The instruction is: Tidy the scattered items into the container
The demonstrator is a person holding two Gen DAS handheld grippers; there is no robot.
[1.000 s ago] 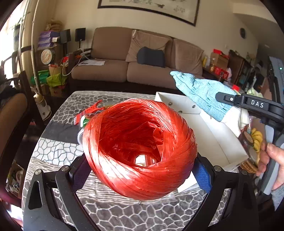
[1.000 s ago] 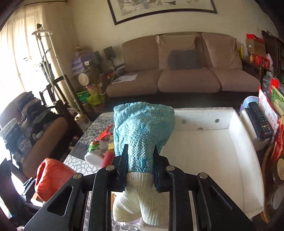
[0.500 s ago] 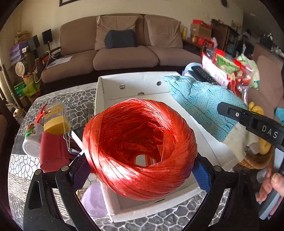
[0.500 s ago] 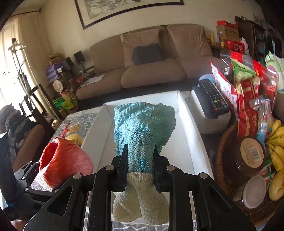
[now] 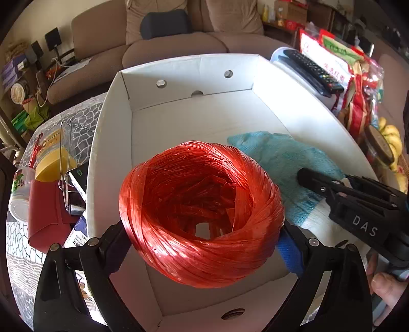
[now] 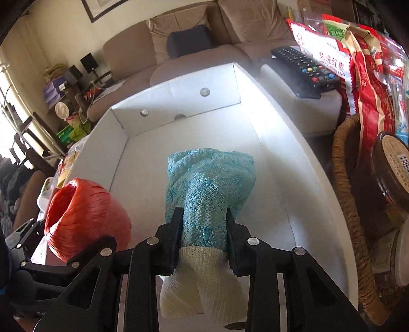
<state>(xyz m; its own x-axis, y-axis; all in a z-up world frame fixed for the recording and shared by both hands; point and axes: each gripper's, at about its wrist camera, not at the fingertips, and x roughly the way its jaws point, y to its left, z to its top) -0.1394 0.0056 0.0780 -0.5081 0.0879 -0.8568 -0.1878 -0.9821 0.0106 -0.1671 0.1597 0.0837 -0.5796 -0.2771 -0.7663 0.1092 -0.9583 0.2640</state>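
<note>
Over the white cardboard box (image 5: 112, 143) on our mosaic-patterned surface (image 5: 15, 235), left gripper (image 5: 204, 245) clamps red twine ball (image 5: 202, 209); right gripper (image 6: 203, 229) pinches teal knitted glove (image 6: 209, 184); brown sofa (image 5: 102, 33) behind.

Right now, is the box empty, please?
Nearly: only the sock lies inside the box; the twine hangs above it.

Home living rm: beige sofa (image 5: 163, 43) w/ cushions, framed pic (image 6: 102, 10) on wall, TV remote (image 6: 304, 69), snack bags (image 6: 358, 76), bananas (image 5: 391, 138) in wicker basket (image 6: 347, 204).
</note>
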